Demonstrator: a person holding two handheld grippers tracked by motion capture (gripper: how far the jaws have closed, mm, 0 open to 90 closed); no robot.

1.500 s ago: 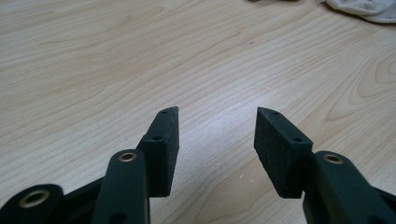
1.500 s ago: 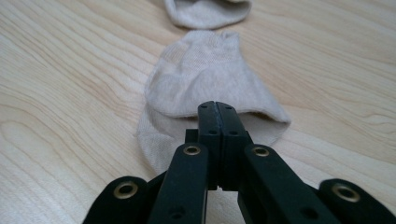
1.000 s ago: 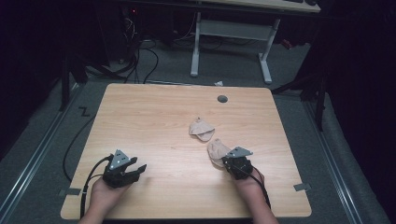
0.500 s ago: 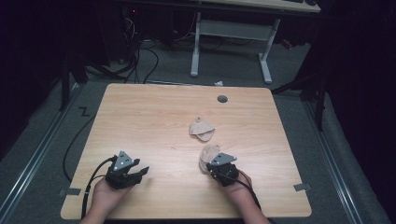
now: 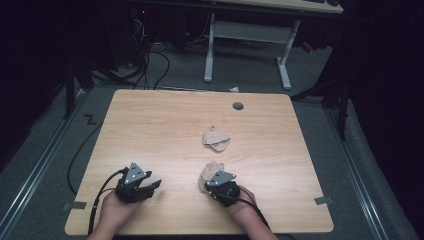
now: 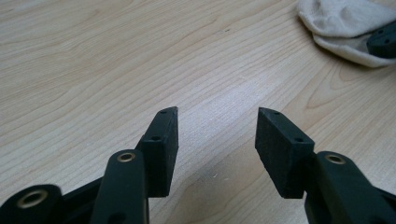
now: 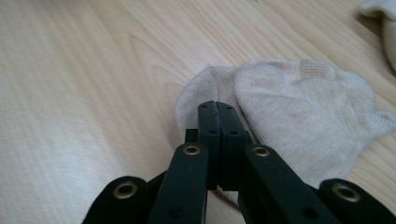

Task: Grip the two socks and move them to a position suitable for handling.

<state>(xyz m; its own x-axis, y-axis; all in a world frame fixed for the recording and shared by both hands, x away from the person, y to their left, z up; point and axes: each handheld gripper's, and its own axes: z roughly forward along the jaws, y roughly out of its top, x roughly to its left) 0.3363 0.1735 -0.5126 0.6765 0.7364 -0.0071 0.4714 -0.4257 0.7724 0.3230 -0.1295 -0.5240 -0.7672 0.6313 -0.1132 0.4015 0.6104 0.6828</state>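
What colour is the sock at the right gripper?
The sock is plain beige, clearest in the right gripper view.

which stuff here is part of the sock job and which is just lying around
In the job:
- near sock, with the right gripper shut on its edge
- far sock, lying mid-table
- left gripper, open over bare wood

Just lying about:
- round cable hole near the far edge of the table
- white desk frame and cables on the floor beyond

My wooden surface (image 5: 150, 130) has a round grommet hole (image 5: 238, 106) near its far edge. Beyond it stands a white desk frame (image 5: 247, 37), with cables (image 5: 150, 60) on the floor.
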